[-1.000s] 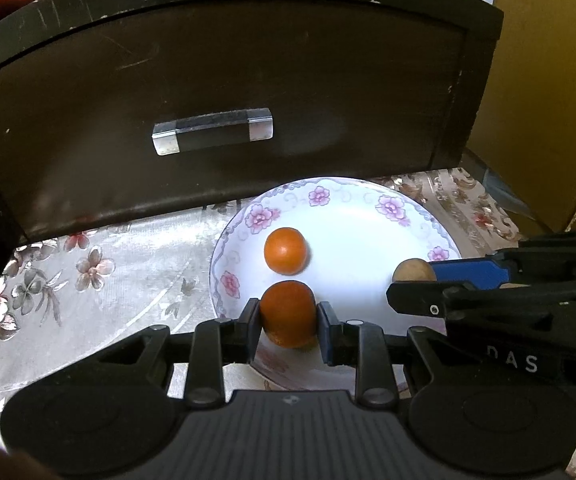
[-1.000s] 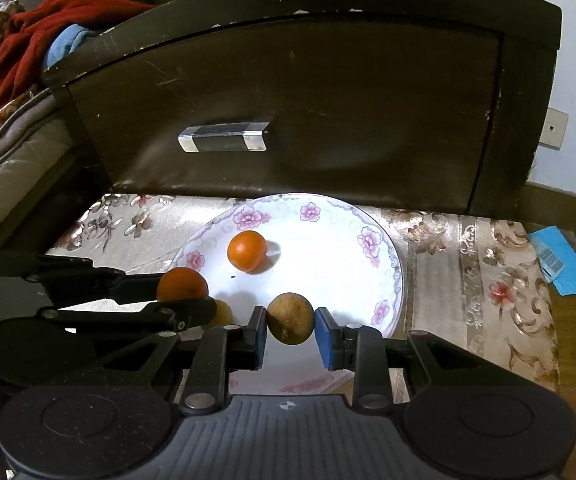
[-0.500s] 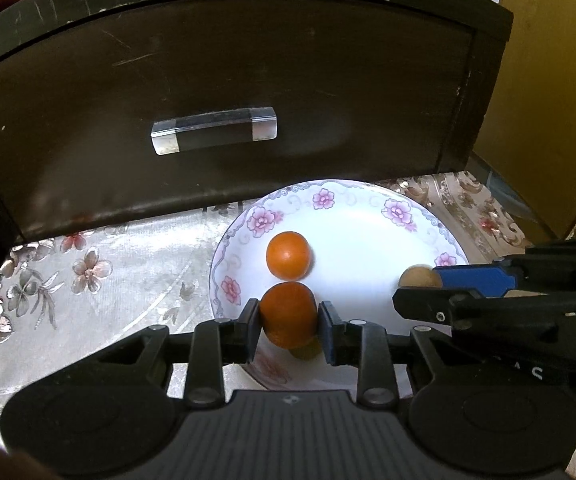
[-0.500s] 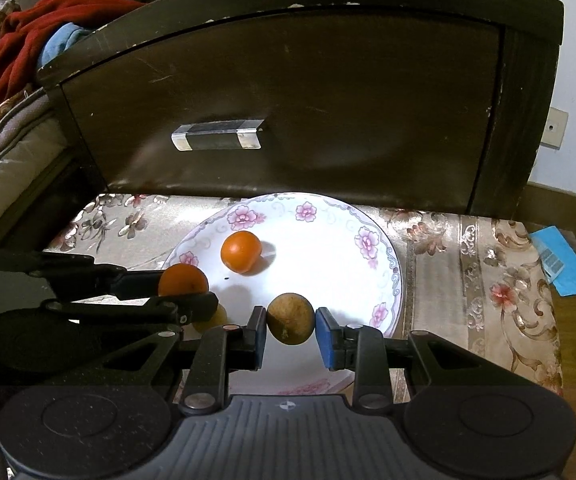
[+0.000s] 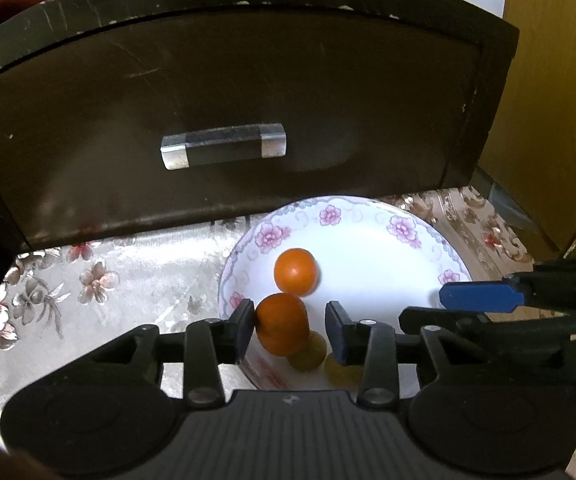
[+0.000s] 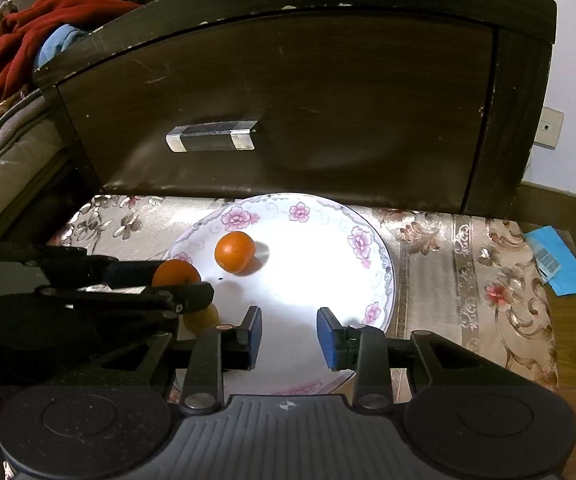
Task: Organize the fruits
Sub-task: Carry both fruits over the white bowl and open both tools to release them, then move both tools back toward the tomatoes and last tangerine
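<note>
Hovering over the near-left rim of the flowered plate (image 5: 408,228), the left tool (image 5: 290,326) has just been opening; its left pad touches the near orange (image 5: 279,324), its right pad stands clear. A second orange (image 6: 234,252) sits further in, and two small yellowish fruits (image 5: 308,354) lie below the near one. To the right, the right tool (image 6: 289,336) has also been opening, jaws apart over bare plate with nothing between them. Released near the rim, the orange could probably roll into its neighbours or off onto the tabletop (image 6: 468,248).
</note>
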A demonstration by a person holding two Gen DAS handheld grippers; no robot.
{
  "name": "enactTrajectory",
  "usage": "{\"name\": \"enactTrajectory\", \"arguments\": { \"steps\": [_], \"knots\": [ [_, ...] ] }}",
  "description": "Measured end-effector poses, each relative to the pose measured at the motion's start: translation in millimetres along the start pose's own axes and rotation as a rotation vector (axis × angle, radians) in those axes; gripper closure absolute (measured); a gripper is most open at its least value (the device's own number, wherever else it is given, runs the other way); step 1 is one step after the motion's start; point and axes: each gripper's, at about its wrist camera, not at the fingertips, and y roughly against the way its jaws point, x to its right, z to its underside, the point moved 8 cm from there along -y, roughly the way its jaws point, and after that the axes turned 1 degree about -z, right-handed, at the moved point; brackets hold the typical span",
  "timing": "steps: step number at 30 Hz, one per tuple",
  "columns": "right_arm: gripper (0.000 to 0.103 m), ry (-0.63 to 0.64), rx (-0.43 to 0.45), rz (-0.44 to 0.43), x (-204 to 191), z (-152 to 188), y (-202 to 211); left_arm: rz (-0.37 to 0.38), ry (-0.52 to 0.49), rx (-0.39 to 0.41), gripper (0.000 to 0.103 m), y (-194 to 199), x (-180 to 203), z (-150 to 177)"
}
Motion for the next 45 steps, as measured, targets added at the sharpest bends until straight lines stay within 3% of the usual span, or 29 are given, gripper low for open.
{"name": "enactTrajectory", "arguments": {
  "steps": [24,45],
  "knots": [
    [0.073,0.018,0.019,-0.027,-22,6,25,-0.036,-0.006,0.028,0.056,39,-13,2],
    [0.071,0.135,-0.075,-0.159,-86,47,31,-0.070,0.017,-0.055,0.056,97,-44,65]
  ]
}}
